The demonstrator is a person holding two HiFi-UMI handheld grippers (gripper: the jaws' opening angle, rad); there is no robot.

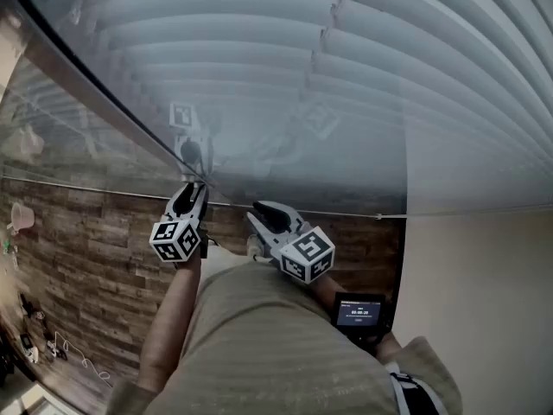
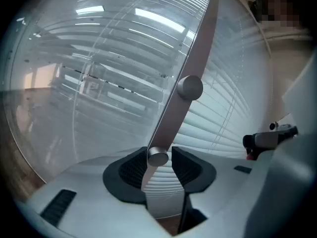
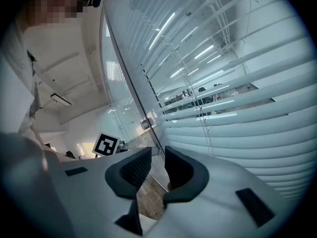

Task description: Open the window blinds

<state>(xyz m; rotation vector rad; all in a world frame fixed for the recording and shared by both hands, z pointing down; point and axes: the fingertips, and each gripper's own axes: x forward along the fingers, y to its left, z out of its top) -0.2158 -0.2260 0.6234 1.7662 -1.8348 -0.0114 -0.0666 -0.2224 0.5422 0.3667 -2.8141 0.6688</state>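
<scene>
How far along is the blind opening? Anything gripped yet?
Done: upper slats of the blinds show gaps; lower ones look shut. In hand: the left gripper has the knob between its jaws, not clamped; the right gripper is open and empty. Left: probably work the knob until all slats open.

right hand-held gripper (image 3: 157, 158): jaws slightly apart; nothing between | blinds (image 3: 237, 133): slats ahead; gaps between them show a room beyond

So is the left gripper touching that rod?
Cannot tell. Left gripper view: the rod sits between the left gripper pads; gap beside one, other side unclear.
</scene>
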